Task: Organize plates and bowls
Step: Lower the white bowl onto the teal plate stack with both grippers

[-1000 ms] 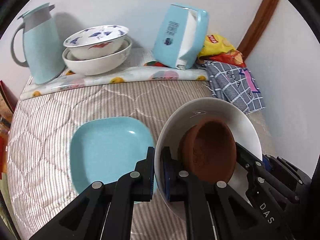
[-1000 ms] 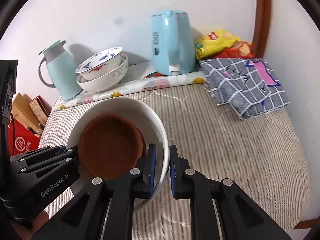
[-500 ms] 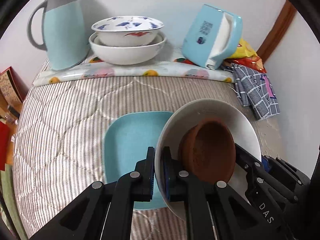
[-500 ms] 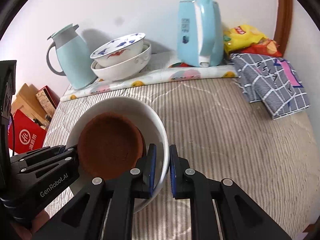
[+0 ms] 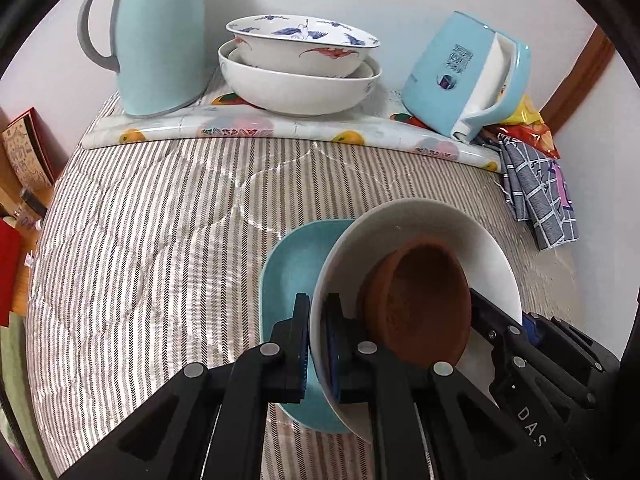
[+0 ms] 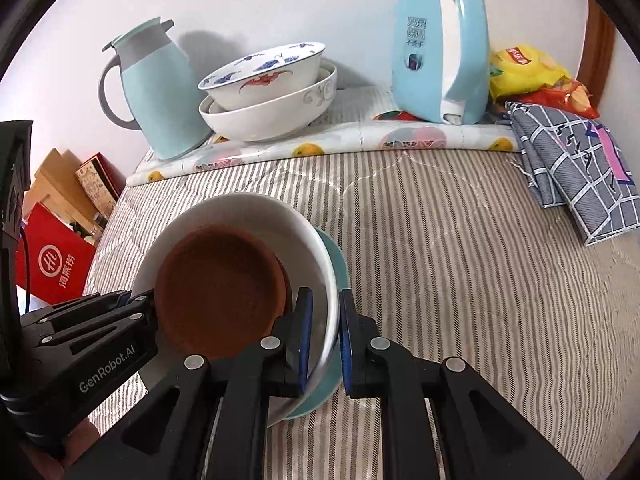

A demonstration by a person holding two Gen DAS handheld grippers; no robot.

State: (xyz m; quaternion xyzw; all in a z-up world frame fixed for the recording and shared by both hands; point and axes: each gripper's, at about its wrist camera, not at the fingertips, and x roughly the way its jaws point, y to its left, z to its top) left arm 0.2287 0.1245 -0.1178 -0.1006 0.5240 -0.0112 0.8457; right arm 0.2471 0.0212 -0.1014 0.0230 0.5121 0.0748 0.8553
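Two grippers clenched on one white bowl (image 5: 440,232) rim — left gripper (image 5: 318,344), right gripper (image 6: 322,340) | brown bowl (image 6: 220,288) nested loose inside, held over teal plate (image 5: 288,268) | risk: tilt — brown bowl could slide out; uneven release could tip the stack.

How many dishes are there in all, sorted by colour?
White: 2, the held white bowl and the lower bowl at the back
White with blue and red pattern: 1, the patterned bowl
Brown: 1, the brown bowl
Light blue: 1, the blue plate
Total: 5
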